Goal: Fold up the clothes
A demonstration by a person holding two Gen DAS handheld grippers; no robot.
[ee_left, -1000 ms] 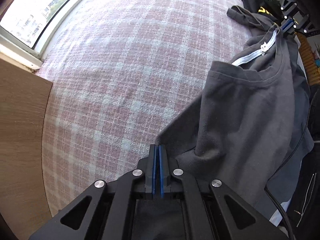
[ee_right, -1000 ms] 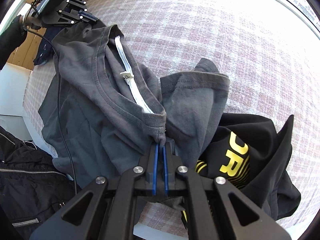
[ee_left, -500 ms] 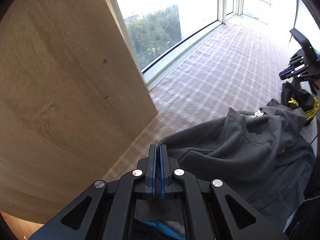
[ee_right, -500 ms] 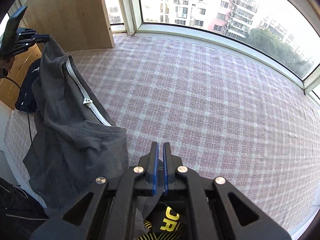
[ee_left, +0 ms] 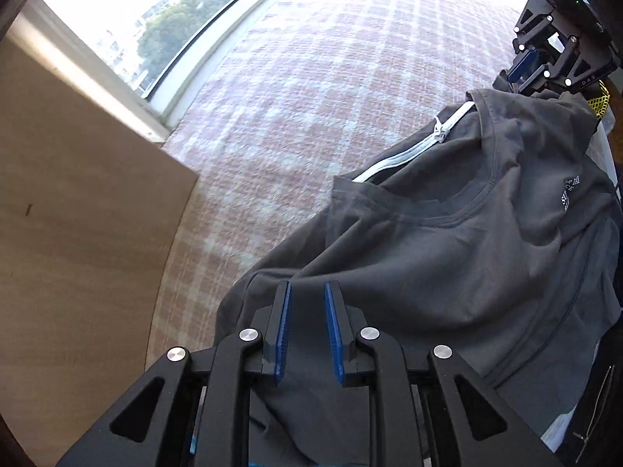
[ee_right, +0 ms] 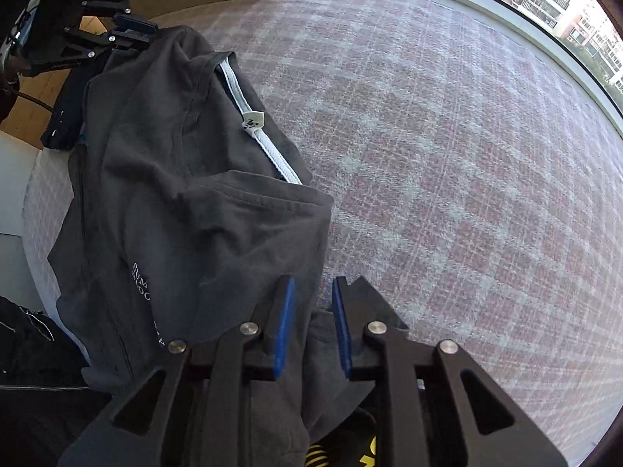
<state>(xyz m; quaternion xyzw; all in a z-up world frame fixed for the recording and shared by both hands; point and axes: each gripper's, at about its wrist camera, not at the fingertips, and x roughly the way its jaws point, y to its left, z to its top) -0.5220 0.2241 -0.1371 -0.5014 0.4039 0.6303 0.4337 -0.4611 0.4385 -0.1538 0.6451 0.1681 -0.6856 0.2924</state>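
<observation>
A dark grey T-shirt (ee_left: 447, 257) lies rumpled along one side of a surface covered in a pink-and-white checked cloth (ee_left: 311, 78). Its neckline faces up, showing a white inner neck tape (ee_right: 264, 144) with a small label, and small white lettering (ee_right: 142, 284) sits on the chest.

The left hand-held gripper (ee_left: 307, 311) points steeply down over one end of the shirt. Its jaws are opening, and the blue pads (ee_left: 281, 330) stand apart with grey fabric showing below the gap, not pinched. The right hand-held gripper (ee_right: 312, 311) points down over the other end. Its jaws are also opening, with the shirt's edge and the checked cloth showing in the gap and the pads not pressing on the fabric. Each hand-held gripper appears in the other's view at the far end of the shirt.

A black garment with yellow print (ee_right: 342, 451) lies under the right hand-held gripper, partly hidden. A black jacket with a metal zip (ee_right: 27, 354) lies at the near side of the shirt. A wooden panel (ee_left: 78, 233) stands to the left, beside a curved window (ee_left: 117, 19) looking onto trees and buildings.
</observation>
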